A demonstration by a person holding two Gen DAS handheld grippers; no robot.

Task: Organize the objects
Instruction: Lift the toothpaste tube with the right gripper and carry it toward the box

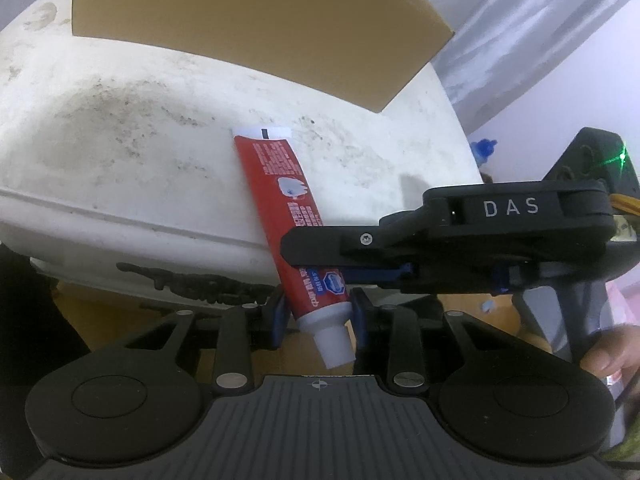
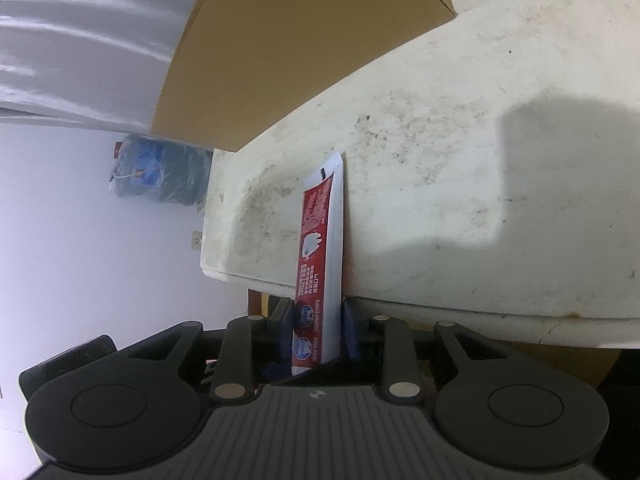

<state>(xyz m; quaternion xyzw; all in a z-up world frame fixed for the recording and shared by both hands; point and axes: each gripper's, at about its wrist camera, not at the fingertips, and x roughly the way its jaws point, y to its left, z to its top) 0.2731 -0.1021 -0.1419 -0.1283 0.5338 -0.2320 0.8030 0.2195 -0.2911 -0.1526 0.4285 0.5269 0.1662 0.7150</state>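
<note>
Glossy red tube (image 1: 289, 216) – flat crimped end – btwn both tools (image 1: 318, 312) (image 2: 316, 332).

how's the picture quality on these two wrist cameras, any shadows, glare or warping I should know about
Left wrist view: fisheye bends the white table edge; the toothpaste tube is fairly sharp, its small print unreadable.
Right wrist view: a large blocky shadow lies on the table right of the tube; bright streaks mark the curtain; corners are vignetted.

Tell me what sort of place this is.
Probably a plain room at home or a storeroom: a stained white table bearing a cardboard box, a toothpaste tube in the grippers, and a bagged water jug by the bare wall.
</note>
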